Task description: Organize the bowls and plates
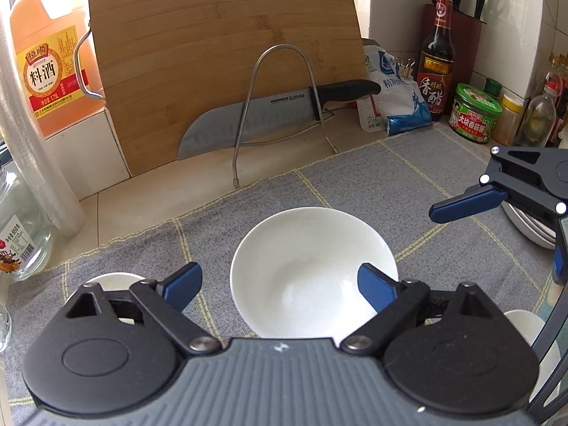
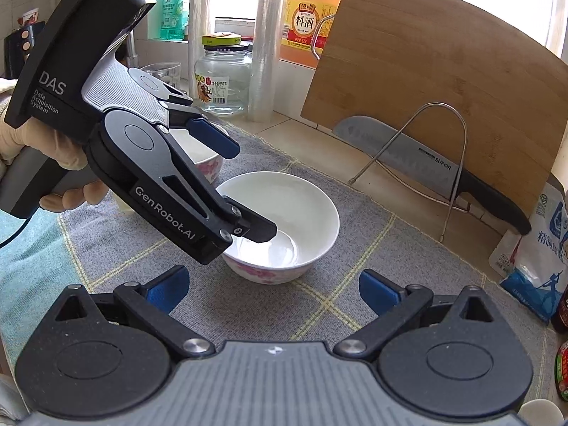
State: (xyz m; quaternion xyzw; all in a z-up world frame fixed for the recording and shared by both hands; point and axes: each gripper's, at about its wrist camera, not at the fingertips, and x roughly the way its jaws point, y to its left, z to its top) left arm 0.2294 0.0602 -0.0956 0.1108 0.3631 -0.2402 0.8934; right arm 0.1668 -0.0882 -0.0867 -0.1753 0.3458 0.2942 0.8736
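Left claw [image 1: 280, 289] hangs wide over the near rim of the white bowl [image 1: 312, 269] on the desk's grey mat [image 1: 372, 184], one finger seemingly inside. Right claw [image 2: 273, 293] waits wide and empty, nearer. Closing off-centre could tip the glazed bowl or knock the second bowl [image 2: 204, 158] far-left.

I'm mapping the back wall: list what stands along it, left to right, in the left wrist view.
Orange cooking-wine jug → bamboo cutting board → white-and-blue salt bag → dark vinegar bottle → green-lidded jar.

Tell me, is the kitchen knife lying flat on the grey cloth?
No, the kitchen knife rests in the wire rack against the cutting board.
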